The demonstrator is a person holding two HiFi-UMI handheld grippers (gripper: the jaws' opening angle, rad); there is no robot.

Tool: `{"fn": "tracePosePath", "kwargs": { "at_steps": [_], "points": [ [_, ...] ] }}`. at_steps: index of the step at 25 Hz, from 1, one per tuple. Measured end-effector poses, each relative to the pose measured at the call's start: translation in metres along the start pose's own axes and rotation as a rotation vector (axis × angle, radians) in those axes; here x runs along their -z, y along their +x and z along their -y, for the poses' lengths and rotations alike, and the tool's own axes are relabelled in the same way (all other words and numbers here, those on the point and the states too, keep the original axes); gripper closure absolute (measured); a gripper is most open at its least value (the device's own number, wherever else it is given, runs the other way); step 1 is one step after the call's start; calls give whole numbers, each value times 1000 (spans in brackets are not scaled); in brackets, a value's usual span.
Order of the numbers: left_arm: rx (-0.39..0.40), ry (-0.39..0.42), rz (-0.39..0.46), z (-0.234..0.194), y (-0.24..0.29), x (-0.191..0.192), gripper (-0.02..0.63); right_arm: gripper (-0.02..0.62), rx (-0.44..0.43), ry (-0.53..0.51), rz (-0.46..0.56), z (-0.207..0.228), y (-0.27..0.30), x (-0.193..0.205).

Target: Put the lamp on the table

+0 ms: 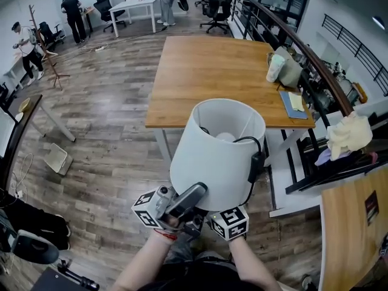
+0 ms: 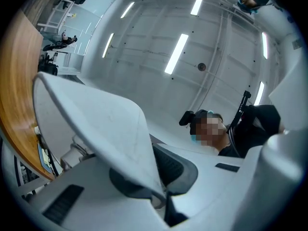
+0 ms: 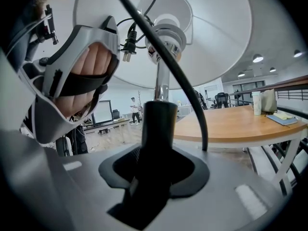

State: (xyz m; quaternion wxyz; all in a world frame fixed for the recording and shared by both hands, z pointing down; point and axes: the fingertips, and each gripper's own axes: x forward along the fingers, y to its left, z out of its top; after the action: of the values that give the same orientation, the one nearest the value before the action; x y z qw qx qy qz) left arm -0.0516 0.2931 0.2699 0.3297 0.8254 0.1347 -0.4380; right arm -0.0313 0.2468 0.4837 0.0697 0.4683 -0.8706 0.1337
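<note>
I carry a lamp with a white shade (image 1: 215,153) in front of me, short of the wooden table (image 1: 206,71). My left gripper (image 1: 185,200) points up and is shut on the shade's lower rim (image 2: 106,129), which runs down between the jaws of the left gripper (image 2: 161,196). My right gripper (image 3: 149,177) is shut on the lamp's black stem (image 3: 156,129) below the bulb socket (image 3: 166,32); in the head view only its marker cube (image 1: 230,223) shows under the shade. The black cord (image 1: 254,162) hangs over the shade's edge, and its plug (image 3: 129,44) dangles inside.
On the table's right end stand a pale cup (image 1: 276,68) and a blue notebook (image 1: 295,103). A railing (image 1: 315,65) and a rack with cloths (image 1: 348,135) are on the right. Office chairs (image 1: 215,8) and people stand far back. A small crate (image 1: 56,158) lies on the floor at left.
</note>
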Motion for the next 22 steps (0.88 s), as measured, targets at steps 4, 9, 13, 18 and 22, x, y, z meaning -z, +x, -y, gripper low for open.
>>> {"fn": "tracePosePath", "kwargs": {
  "at_steps": [4,9,13,18,22],
  "points": [
    [17,-19,-7,-28,6,-10,606,430,25,-3,0,28,15,-6],
    [34,-45,-28,-74,15,-35,606,430,71,18,8,68,48,-25],
    [38,-70,-34,-116,23,-63,606,430,76,19,1,101,83,-30],
    [48,-102,-46,-162,32,-98,606,430,98,31,4,136,124,-51],
    [52,-127,-50,-199,38,-124,606,430,128,40,-5,166,154,-59]
  ]
}}
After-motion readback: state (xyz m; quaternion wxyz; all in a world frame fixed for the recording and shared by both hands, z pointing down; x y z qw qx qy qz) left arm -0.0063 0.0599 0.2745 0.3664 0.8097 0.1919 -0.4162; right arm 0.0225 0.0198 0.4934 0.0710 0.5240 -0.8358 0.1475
